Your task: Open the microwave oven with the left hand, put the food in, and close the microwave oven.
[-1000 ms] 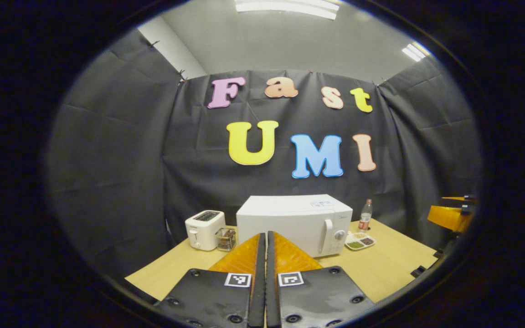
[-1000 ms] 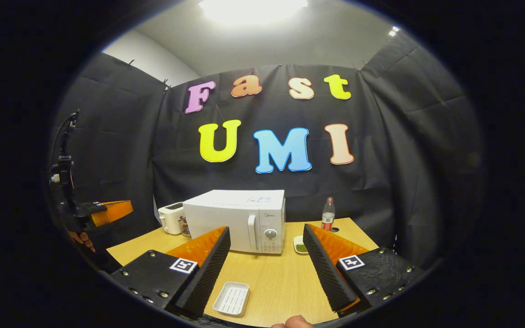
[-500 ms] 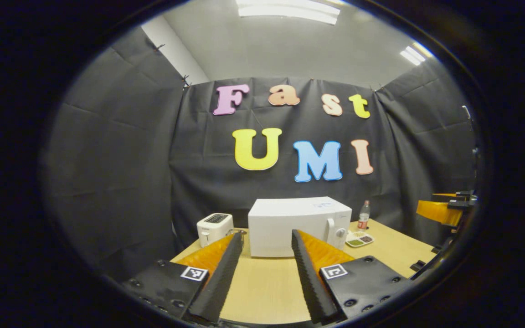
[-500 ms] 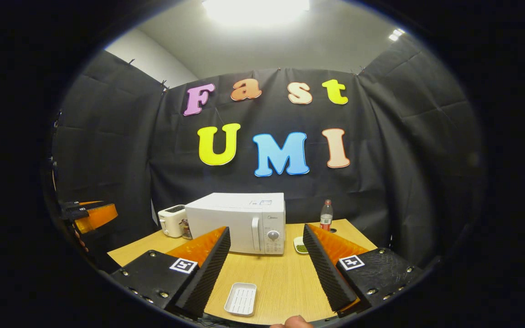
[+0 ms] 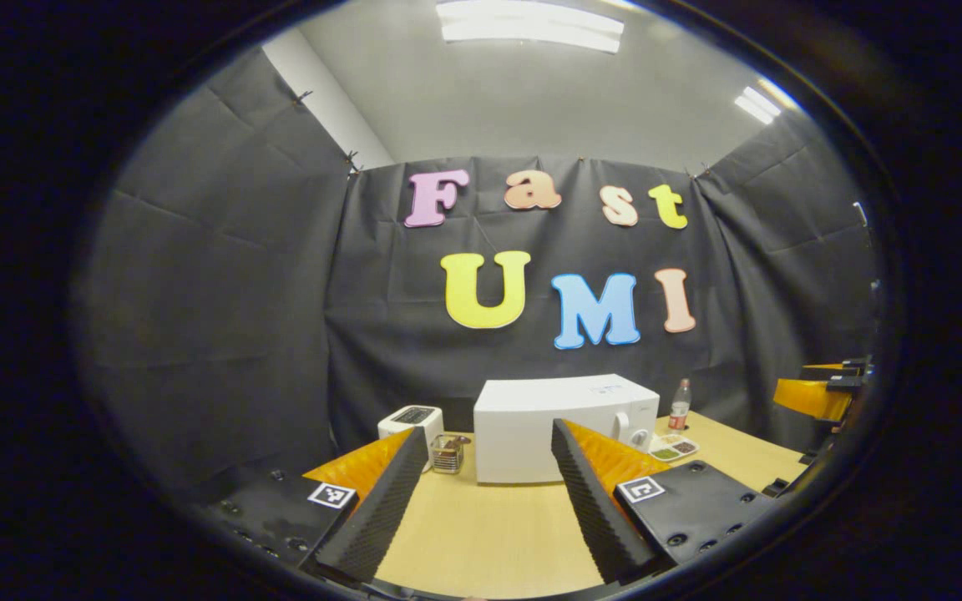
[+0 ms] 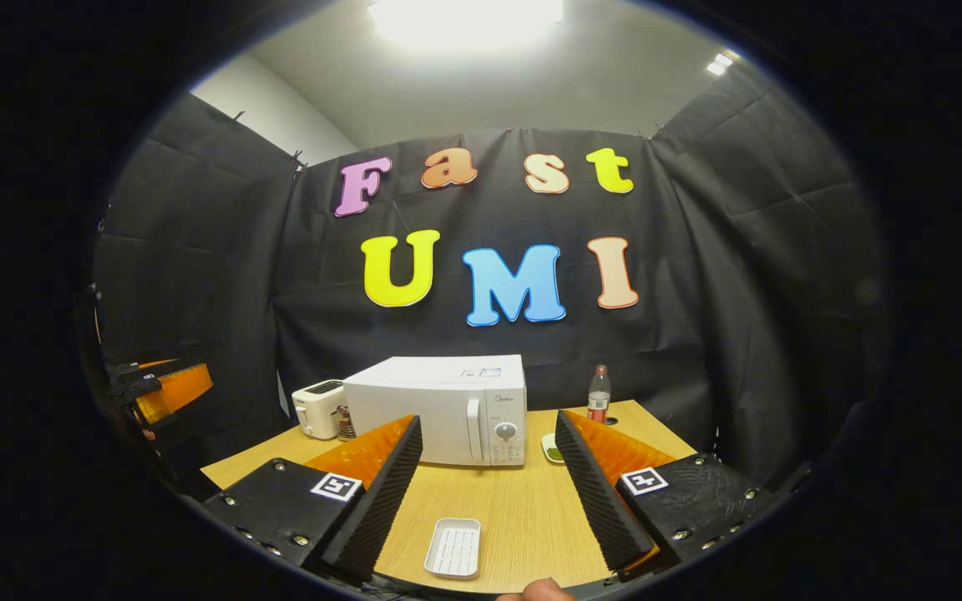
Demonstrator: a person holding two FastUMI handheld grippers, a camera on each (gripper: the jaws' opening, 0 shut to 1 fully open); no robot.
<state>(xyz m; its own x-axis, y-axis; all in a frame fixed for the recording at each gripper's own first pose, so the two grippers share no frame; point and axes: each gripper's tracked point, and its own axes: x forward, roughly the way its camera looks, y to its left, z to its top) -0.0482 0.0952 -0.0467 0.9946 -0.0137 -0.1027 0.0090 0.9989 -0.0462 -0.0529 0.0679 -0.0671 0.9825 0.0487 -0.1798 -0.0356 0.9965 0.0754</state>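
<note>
Left gripper view: the left gripper (image 5: 489,492) is held above the near edge of the light wooden table (image 5: 489,534) with its two fingers spread wide apart and nothing between them. Beyond it, toward the back of the table, stands the white box-shaped microwave oven (image 5: 564,426), door shut, with its upright white handle (image 5: 620,427) and round dial at the right end of the front. To the left of the oven sit a white toaster (image 5: 410,421) and, just beside it, a small clear glass container (image 5: 447,453); to the right of the oven lies a white divided food tray (image 5: 673,447) holding green and dark portions, with a clear plastic bottle bearing a red label (image 5: 680,406) behind it. The right gripper (image 5: 815,394) is seen at the right edge, well apart from the oven. Right gripper view: the right gripper (image 6: 489,492) is likewise released, its fingers set wide and empty, above the table (image 6: 531,517). A small white ribbed rectangular dish (image 6: 453,547) lies on the near part of the table between the fingers. The microwave oven (image 6: 439,409) stands behind, closed, with the toaster (image 6: 318,409) at its left, the food tray (image 6: 552,448) partly visible at its right and the bottle (image 6: 598,395) farther back. The left gripper (image 6: 165,391) appears at the left edge.
</note>
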